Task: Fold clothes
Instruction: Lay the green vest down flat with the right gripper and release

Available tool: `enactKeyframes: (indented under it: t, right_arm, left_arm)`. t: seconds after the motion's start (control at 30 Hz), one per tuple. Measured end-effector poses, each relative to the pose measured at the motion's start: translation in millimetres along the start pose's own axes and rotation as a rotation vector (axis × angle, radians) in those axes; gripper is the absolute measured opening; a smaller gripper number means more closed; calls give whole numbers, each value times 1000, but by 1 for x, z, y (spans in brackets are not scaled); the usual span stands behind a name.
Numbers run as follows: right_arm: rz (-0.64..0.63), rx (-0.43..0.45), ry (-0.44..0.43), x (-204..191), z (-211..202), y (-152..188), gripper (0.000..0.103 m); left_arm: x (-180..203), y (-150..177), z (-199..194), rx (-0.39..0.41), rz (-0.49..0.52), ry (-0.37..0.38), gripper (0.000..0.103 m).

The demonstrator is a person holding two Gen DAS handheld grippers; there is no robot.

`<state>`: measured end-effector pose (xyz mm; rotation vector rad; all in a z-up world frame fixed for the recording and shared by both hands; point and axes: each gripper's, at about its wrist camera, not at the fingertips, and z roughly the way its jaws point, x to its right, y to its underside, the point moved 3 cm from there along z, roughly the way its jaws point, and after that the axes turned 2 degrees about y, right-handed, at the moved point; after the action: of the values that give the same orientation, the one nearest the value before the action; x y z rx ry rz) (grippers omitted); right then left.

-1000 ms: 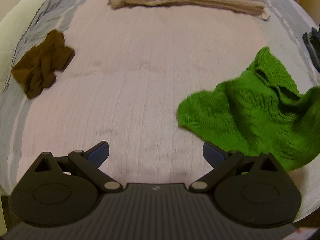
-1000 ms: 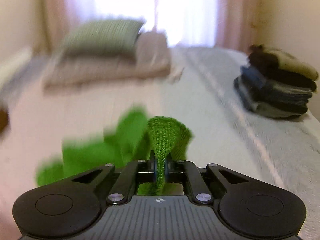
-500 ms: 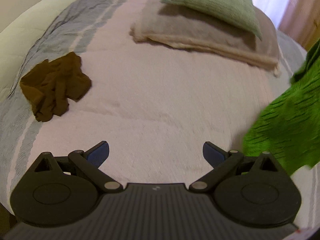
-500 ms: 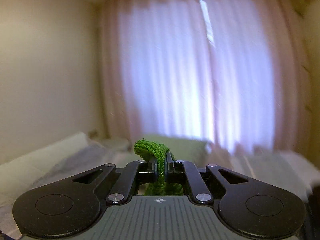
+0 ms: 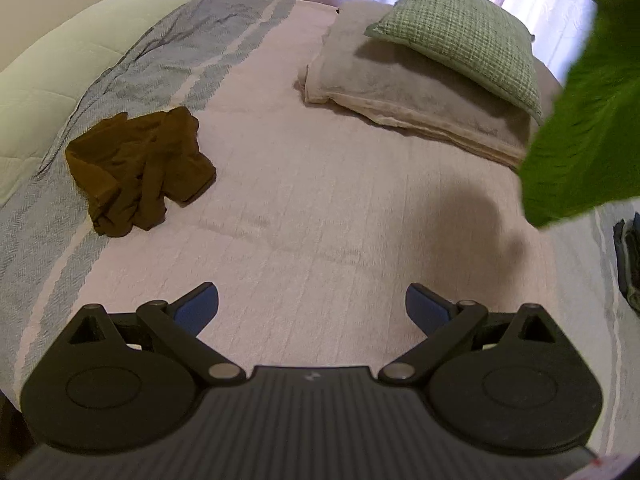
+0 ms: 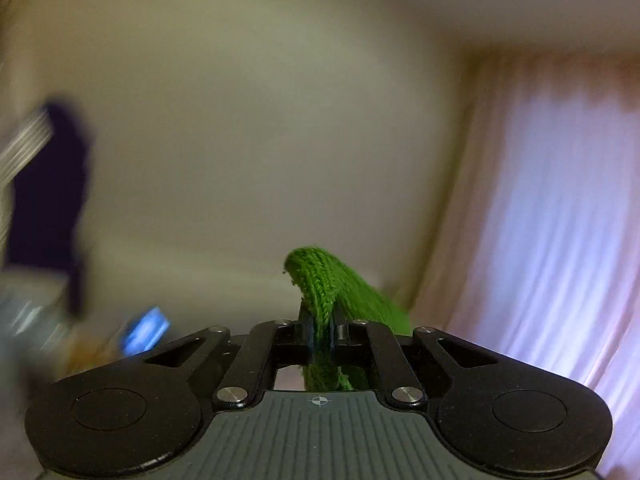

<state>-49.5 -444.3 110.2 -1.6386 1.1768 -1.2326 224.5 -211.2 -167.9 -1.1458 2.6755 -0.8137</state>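
far left on the bed (image 5: 320, 208): a crumpled brown garment (image 5: 138, 168), lying near the grey striped edge, untouched and not yet folded. low in the middle: left gripper (image 5: 312, 312), blue pads spread wide over bare bedcover, nothing between them. further right, toward the window: a green pillow (image 5: 460, 32) stacked on a folded beige blanket (image 5: 408, 96). far right: green knit garment (image 5: 588, 120), hanging clear of the bed, blurred. in the right wrist view: right gripper (image 6: 322, 336) clamped tight on a narrow fold of that knit, just one pinch point. likely trouble: stretchy knit slipping from so small a bite, or hanging twisted from a single hold and landing bunched; loose hem hard for the open gripper to catch cleanly.
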Motion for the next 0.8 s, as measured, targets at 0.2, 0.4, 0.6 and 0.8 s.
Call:
enactKeyframes:
  t: [0.2,0.4,0.6,0.8]
  right_arm:
    - [412,-689,106,-57,-4,181,10]
    - [916,-832,449,-41,-25,287,12]
    - [1174,-823,579,-73,-36,328,30]
    - [1320,-788,511,-101,-39,343,37]
  left_arm:
    - [-8,41,-2,-85,80,-14,99]
    - [-13,85,11,-177,174,-39,98]
    - [-16,114,25,-230,168,-27,96]
    - [-13,142,23,-240,155,-11,95]
